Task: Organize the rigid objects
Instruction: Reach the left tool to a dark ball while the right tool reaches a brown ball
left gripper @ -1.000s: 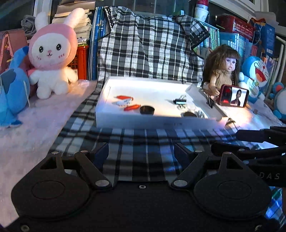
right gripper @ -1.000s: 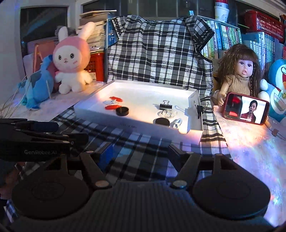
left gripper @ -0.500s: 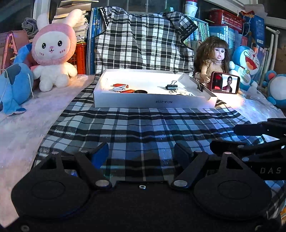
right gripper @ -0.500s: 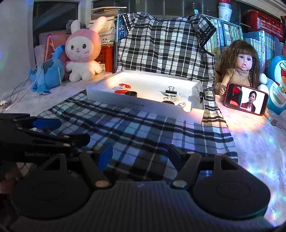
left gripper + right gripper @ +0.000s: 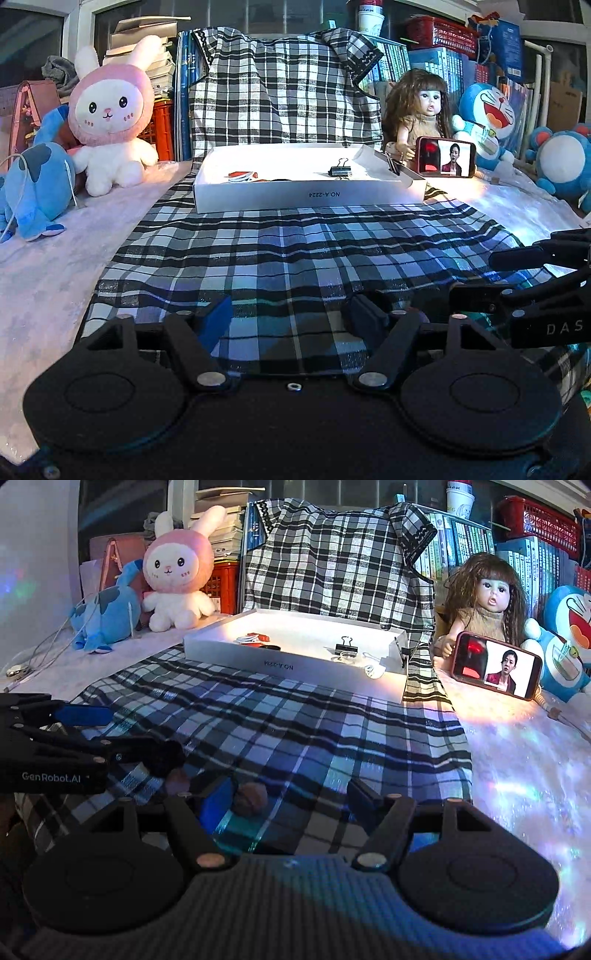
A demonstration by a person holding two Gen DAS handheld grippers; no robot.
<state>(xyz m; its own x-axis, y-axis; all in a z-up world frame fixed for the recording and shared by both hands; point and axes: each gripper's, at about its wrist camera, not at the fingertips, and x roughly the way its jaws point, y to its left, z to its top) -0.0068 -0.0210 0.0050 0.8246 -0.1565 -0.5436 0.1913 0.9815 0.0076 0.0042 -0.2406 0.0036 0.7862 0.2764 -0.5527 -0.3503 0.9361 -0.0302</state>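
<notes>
Both the left gripper (image 5: pixel 291 317) and the right gripper (image 5: pixel 290 797) held their jaws spread wide, empty, low in frame above the plaid cloth (image 5: pixel 295 251)

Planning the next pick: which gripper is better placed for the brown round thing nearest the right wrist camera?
Right, likely. The brown round object lies on the plaid cloth between the fingers of the open right gripper, close to its left finger. The left gripper sits off to its side.

white tray (image 5: pixel 258 201) on black-and-white plaid cloth (image 5: pixel 295 258) (bunny (image 5: pixel 110 110) pink)
</notes>
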